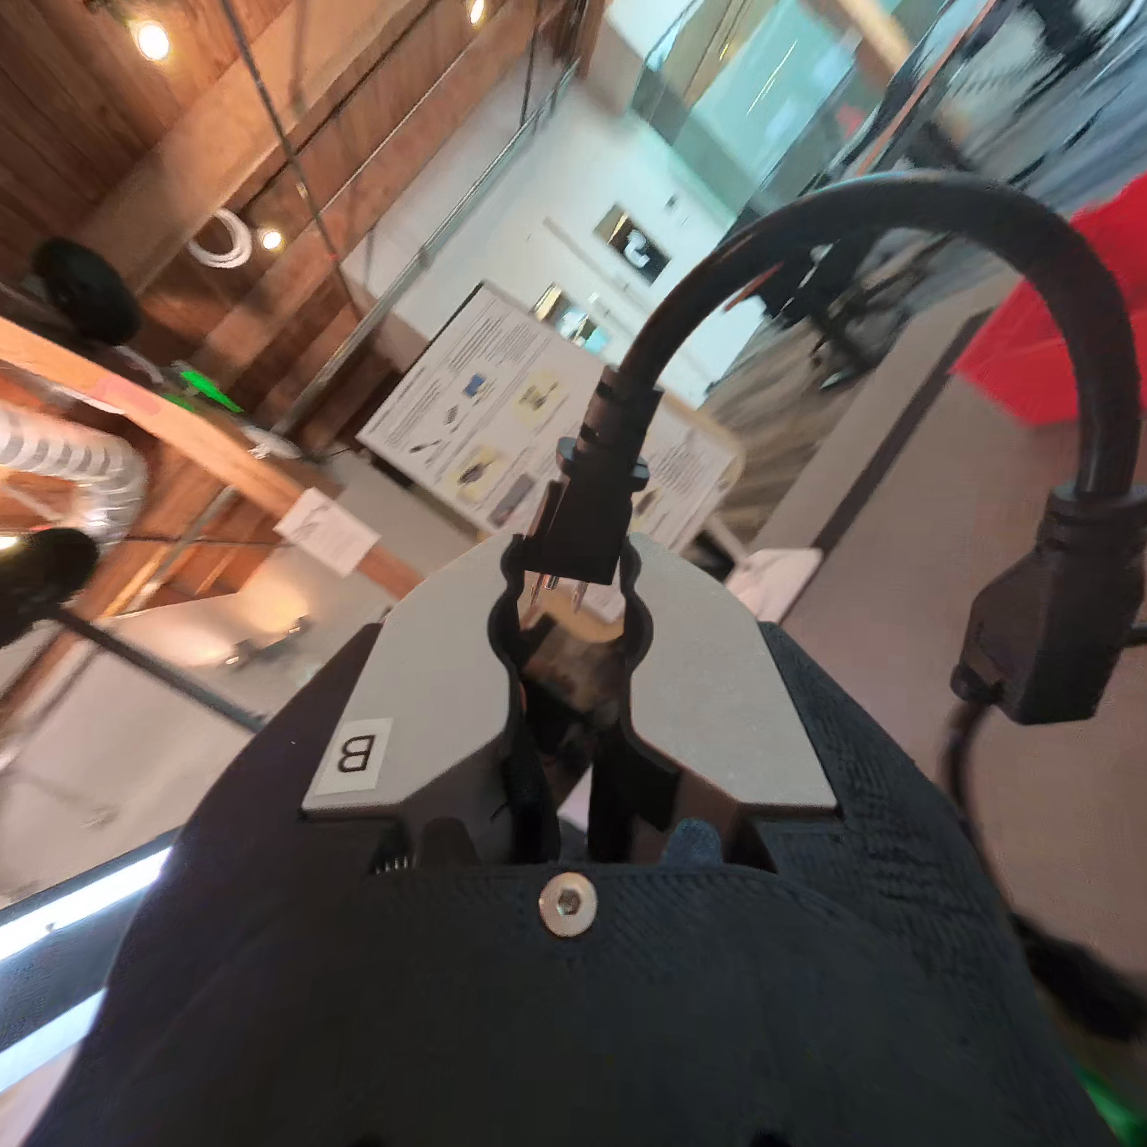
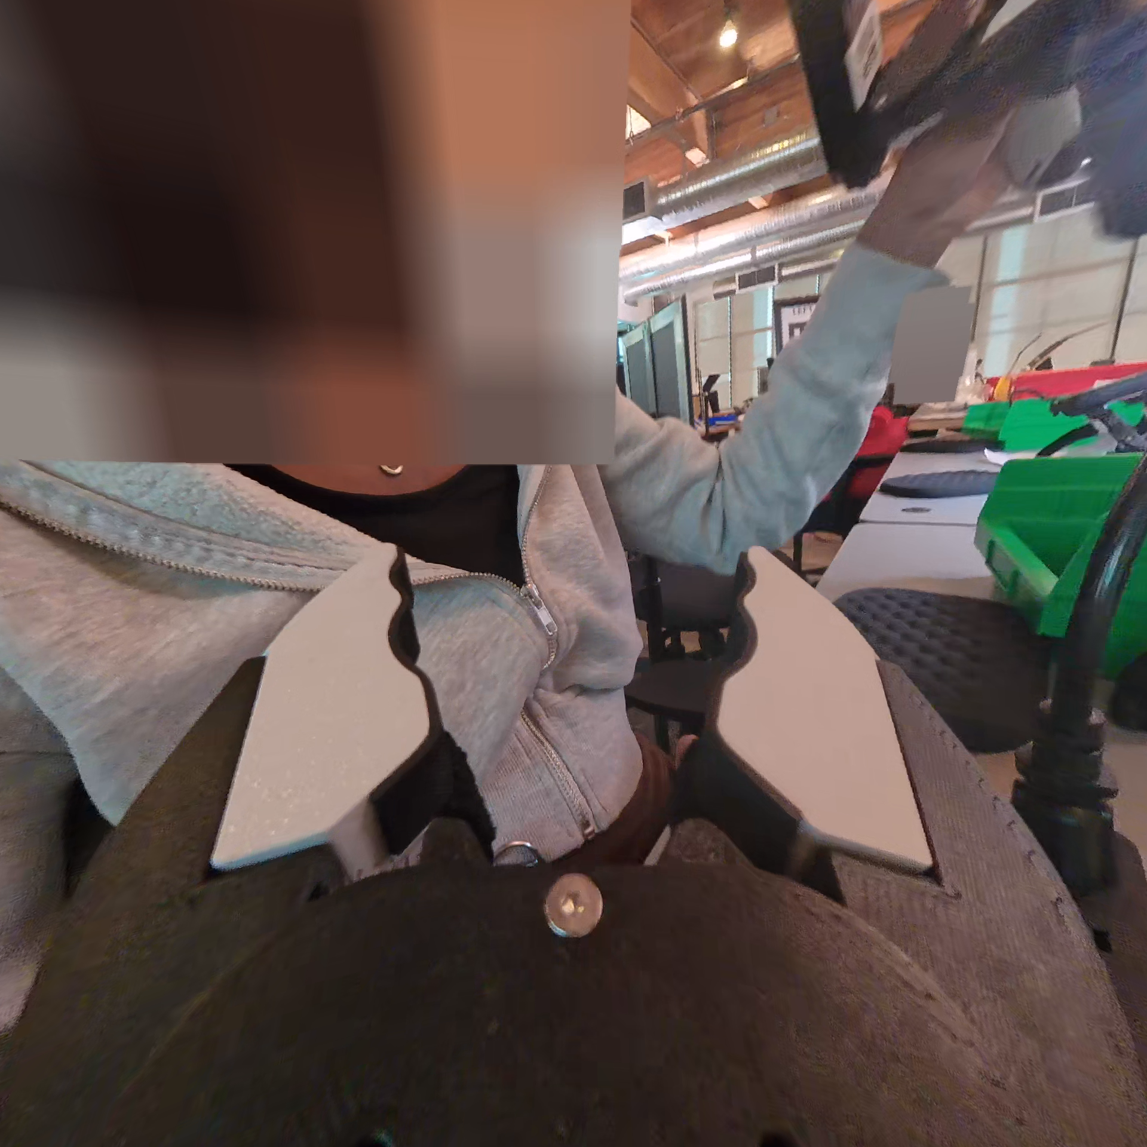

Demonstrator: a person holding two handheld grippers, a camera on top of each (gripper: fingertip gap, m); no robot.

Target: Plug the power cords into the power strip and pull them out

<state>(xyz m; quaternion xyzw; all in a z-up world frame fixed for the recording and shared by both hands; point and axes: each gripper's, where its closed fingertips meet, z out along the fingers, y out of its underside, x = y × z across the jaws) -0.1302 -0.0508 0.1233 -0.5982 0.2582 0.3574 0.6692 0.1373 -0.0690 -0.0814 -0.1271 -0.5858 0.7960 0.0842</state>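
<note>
Left tongs [image 1: 571,574] clenched on black moulded power plug [image 1: 580,527], raised high, metal prongs toward camera (thick black cord [image 1: 869,205] arcing right to second black connector [image 1: 1055,620]). Right tongs [image 2: 574,596] released, gripping nothing, facing grey zip hoodie [image 2: 310,620].
</note>
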